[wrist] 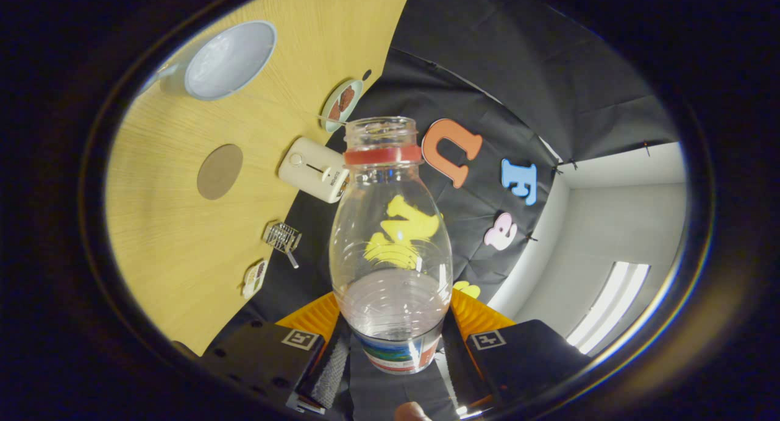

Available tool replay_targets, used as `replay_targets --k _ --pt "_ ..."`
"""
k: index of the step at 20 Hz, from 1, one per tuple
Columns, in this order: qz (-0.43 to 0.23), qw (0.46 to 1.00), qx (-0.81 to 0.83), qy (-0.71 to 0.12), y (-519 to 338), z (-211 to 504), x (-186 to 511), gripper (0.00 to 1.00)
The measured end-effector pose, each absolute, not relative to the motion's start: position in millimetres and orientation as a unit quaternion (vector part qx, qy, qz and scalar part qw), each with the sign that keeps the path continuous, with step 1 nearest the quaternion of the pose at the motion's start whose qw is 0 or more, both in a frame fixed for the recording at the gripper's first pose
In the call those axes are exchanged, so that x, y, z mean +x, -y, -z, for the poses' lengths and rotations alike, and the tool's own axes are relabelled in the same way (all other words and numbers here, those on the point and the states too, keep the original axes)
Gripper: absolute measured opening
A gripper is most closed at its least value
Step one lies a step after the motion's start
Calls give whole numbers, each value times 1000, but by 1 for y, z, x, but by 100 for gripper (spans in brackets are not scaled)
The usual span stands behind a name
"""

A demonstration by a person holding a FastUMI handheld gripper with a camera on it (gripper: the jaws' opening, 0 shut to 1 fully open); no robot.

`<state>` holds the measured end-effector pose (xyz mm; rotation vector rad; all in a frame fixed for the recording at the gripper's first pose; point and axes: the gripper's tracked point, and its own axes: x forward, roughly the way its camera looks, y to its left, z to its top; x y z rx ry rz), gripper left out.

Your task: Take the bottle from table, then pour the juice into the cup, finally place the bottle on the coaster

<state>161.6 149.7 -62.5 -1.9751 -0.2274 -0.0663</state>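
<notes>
Gripper (pixel 395 342) pinching uncapped clear bottle (pixel 390 244) at its base, coloured label (pixel 397 355) unreadable, coaster (pixel 219 171) beyond.

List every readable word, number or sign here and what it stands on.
White box on the table: small side print, too blurred to read.
Bottle, clamped between the jaws: label band at its base, no words legible.
Square tags on the jaws: patterns, not text.
</notes>
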Motion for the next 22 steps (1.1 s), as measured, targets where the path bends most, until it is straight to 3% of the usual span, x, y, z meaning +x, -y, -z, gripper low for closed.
replay_targets --k 9,16,22 --pt "-11 648 -760 44 -147 83 153 76" --pt "-61 786 -616 -2 -141 103 136 76" --pt "-124 912 -384 -69 -131 112 119 77"
